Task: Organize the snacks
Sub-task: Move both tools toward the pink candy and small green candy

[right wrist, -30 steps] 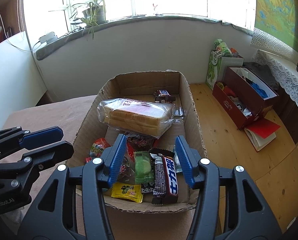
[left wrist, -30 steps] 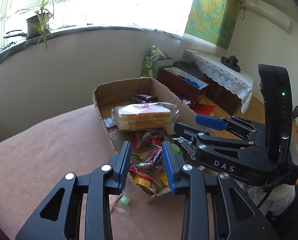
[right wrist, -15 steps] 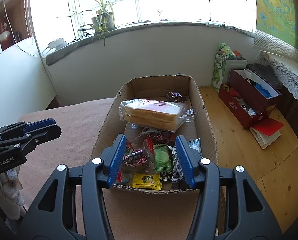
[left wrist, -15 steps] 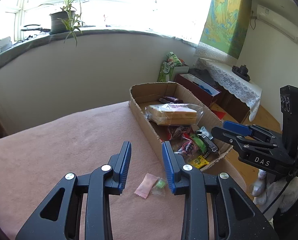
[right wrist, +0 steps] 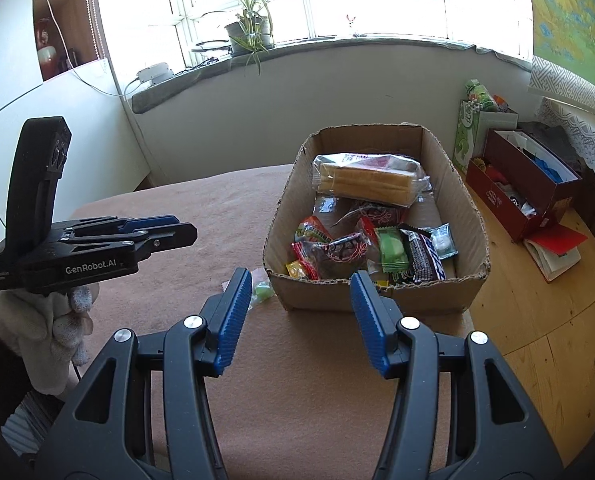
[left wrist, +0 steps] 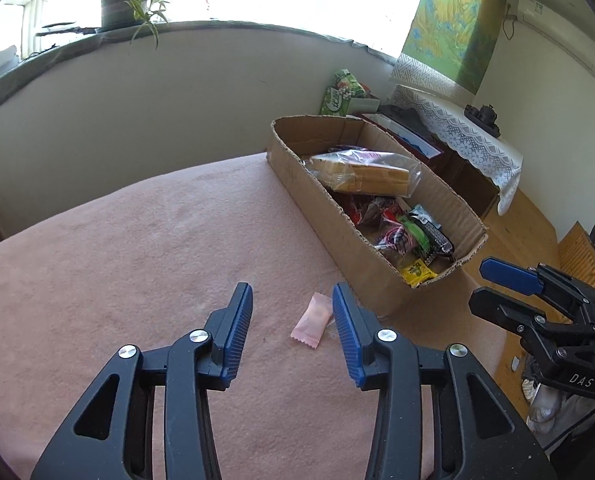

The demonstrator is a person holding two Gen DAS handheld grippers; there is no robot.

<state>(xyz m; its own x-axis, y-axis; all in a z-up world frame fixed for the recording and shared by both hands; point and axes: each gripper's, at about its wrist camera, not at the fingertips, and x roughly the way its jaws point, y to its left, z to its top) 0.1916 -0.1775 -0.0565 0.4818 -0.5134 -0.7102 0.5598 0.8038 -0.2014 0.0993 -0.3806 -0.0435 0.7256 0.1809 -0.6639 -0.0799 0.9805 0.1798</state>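
Note:
A cardboard box (right wrist: 463,204) (left wrist: 453,200) on the pink-brown cloth holds a bagged loaf of bread (right wrist: 367,180) (left wrist: 361,174) and several small snack packs (right wrist: 393,250). A pink candy wrapper (left wrist: 312,321) lies on the cloth outside the box, just in front of my left gripper (left wrist: 292,304), which is open and empty. A small green candy (right wrist: 262,289) lies beside the box's near left corner. My right gripper (right wrist: 302,292) is open and empty, back from the box's near wall. The left gripper also shows in the right wrist view (right wrist: 165,229).
The cloth-covered table (left wrist: 137,248) ends at the right, with wooden floor (right wrist: 537,312) beyond. A red shoe box (right wrist: 525,184), a green carton (right wrist: 467,120) and a lace-covered cabinet (left wrist: 469,140) stand on the right. A windowsill with a potted plant (right wrist: 249,28) runs behind.
Both grippers have pulled back from the box. The left gripper swung left over the cloth, so the pink wrapper now lies before it. The right gripper's jaws stayed open.

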